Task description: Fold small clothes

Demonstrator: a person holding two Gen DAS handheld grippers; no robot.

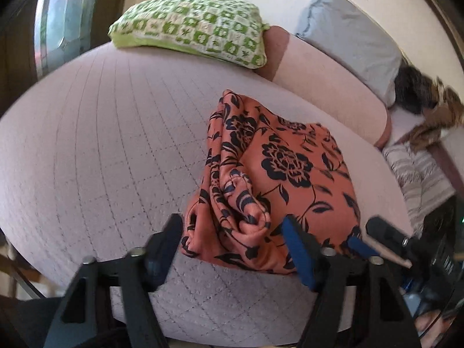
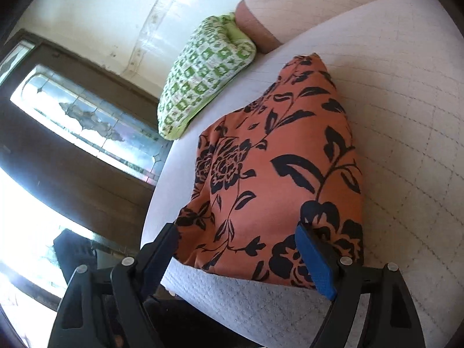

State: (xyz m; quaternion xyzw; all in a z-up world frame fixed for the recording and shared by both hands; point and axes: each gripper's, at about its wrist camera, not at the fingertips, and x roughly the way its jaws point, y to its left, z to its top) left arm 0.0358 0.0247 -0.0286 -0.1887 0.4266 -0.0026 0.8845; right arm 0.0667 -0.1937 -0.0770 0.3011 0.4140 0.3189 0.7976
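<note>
An orange garment with a black flower print lies folded into a thick packet on the pale quilted bed, near its front edge. My left gripper hovers over the packet's bunched near-left corner, with the rolled fold between its parted fingers; I see no pad pressing on it. My right gripper stands wide open at the packet's near edge, the cloth lying between its fingers without touching the pads. The left wrist view also shows a finger of the right gripper at the packet's right corner.
A green-and-white patterned pillow lies at the far side of the bed. Behind it are a pink bolster and a grey pillow. Striped cloth and brown patterned fabric lie at the right. A window is beyond the bed's left edge.
</note>
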